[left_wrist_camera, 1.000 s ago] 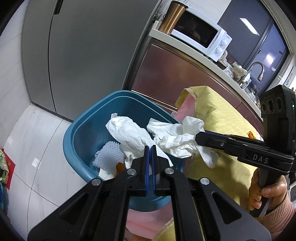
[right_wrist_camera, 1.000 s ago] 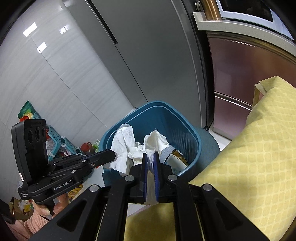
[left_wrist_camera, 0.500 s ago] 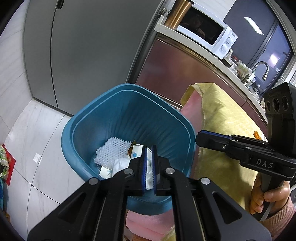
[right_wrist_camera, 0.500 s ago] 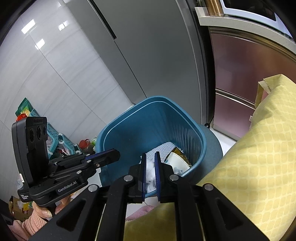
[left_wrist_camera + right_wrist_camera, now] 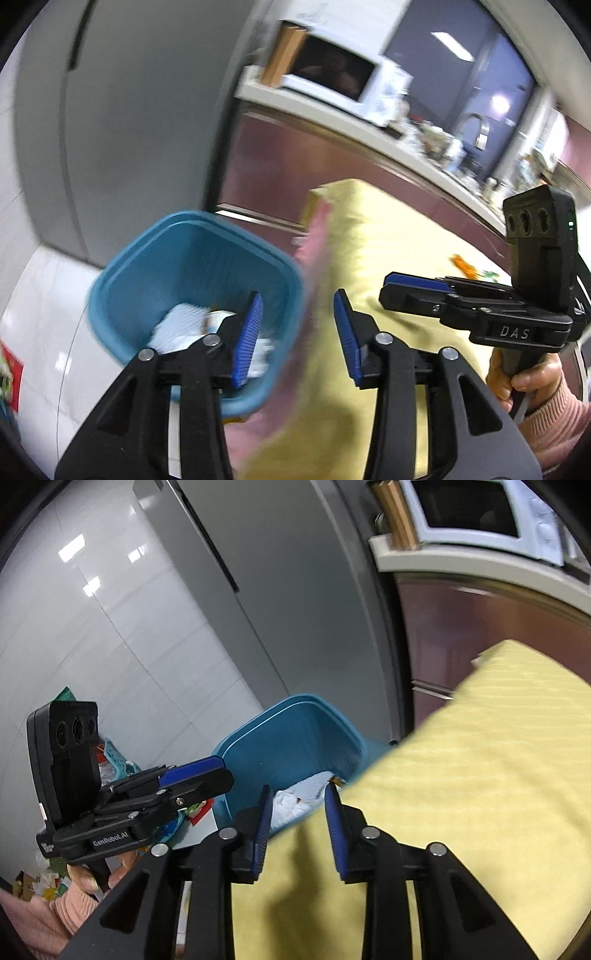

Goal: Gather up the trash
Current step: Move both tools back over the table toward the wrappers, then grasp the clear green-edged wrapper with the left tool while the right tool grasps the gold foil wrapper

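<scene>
Both tools are empty and their jaws are opening: the left tool (image 5: 297,332) shows nothing between its ribbed blue pads, and the right tool (image 5: 295,830) likewise has only air in its gap. The step in hand looks like the end of a drop, with the trash now lying in the blue bin (image 5: 192,258), which sits just ahead of and below the left tool and ahead-left of the right one. Inside it, crumpled white tissue (image 5: 291,801) and a white foam net (image 5: 177,325) rest on the bottom; the bin is smooth moulded plastic, squarish with rounded corners and faint vertical ribs. To the right of both tools spreads the worktop under a yellow cloth (image 5: 480,775) with a woven, quilted texture. A small orange scrap (image 5: 463,264) lies on that cloth beyond the right tool. The next move probably calls for swinging back over the cloth, jaws wide, to pick up such leftovers.
</scene>
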The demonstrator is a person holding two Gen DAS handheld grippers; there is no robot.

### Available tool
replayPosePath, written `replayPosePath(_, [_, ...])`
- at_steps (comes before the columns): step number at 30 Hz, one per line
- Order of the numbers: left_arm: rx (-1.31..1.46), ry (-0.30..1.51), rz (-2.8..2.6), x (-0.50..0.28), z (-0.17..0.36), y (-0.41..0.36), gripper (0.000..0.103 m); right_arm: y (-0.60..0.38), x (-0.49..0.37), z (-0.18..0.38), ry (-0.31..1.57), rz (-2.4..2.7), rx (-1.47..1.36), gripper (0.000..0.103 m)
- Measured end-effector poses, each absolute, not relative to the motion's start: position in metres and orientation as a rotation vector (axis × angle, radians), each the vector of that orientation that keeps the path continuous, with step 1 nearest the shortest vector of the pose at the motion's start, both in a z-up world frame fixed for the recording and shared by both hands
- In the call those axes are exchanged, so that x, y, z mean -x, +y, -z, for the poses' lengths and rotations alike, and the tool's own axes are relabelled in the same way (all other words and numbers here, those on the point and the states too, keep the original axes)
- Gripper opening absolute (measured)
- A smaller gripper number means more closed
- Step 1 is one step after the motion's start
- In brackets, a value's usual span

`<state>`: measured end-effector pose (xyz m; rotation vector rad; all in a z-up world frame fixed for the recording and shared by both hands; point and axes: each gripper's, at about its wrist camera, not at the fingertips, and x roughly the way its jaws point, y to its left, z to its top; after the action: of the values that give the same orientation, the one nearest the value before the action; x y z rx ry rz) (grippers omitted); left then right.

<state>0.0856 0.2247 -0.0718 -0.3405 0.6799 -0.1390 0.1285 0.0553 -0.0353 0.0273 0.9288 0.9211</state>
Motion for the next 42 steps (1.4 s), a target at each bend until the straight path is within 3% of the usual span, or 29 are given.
replayPosePath(4, [0.290,0.663,0.264,-0.087,0.060,0.181,0.044,0.005,-0.117,0.024,0.889,-0.855,-0.060,0.029])
replayPosePath(14, [0.182,0.727,0.592,-0.101,0.063,0.039,0.045,-0.137,-0.089,0.021,0.822,-0.588,-0.184,0.032])
replayPosePath(23, [0.085,0.780,0.769,-0.102,0.069,-0.066,0.054,-0.240,-0.073,0.034,0.802,-0.338,-0.274,0.038])
replayPosePath(31, [0.071,0.876,0.843,-0.115,0.085,-0.123,0.058,-0.310,-0.060,0.051,0.814,-0.197,-0.336,0.047])
replayPosePath(42, [-0.007,0.903,0.787,-0.130,0.089,-0.150,0.058,-0.326,-0.068,0.071,0.869,-0.187,-0.375,0.057])
